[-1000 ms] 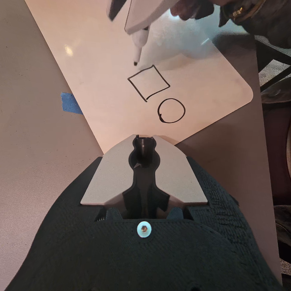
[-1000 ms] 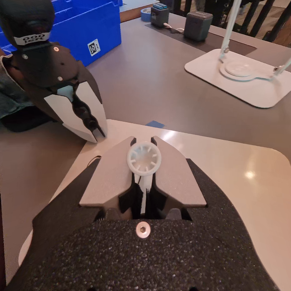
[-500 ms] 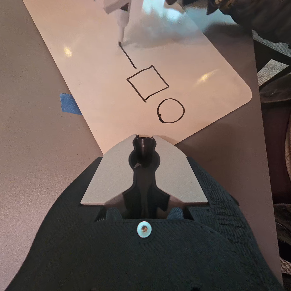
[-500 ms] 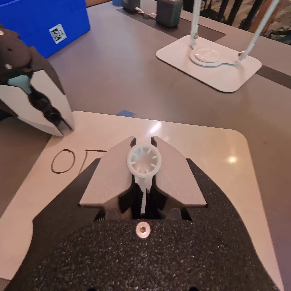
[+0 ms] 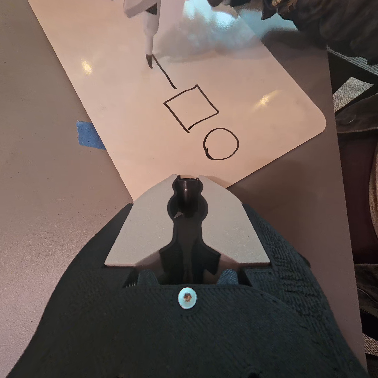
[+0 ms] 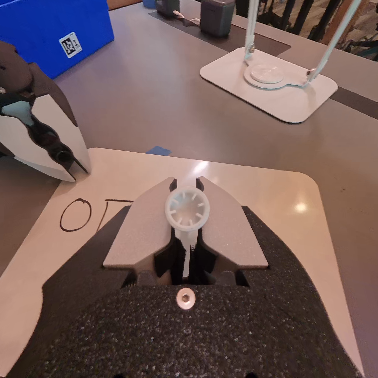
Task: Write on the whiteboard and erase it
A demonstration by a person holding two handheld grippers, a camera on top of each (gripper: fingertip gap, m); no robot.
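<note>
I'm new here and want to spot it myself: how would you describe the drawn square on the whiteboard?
Find the white whiteboard lying flat on the brown table. Three black marker drawings run along it. The square sits in the middle, four-cornered, between the round circle and a single straight line.

A glossy, smooth whiteboard (image 5: 126, 114) mirrored ceiling lights on a matt grey-brown table (image 5: 41, 204). Rough blue tape (image 5: 88, 133) stuck out at its far edge. The left gripper (image 5: 187, 178) showed grainy matt grey fingers (image 5: 147, 225), a shiny metal screw (image 5: 187, 297) and ridged black plastic.
</note>
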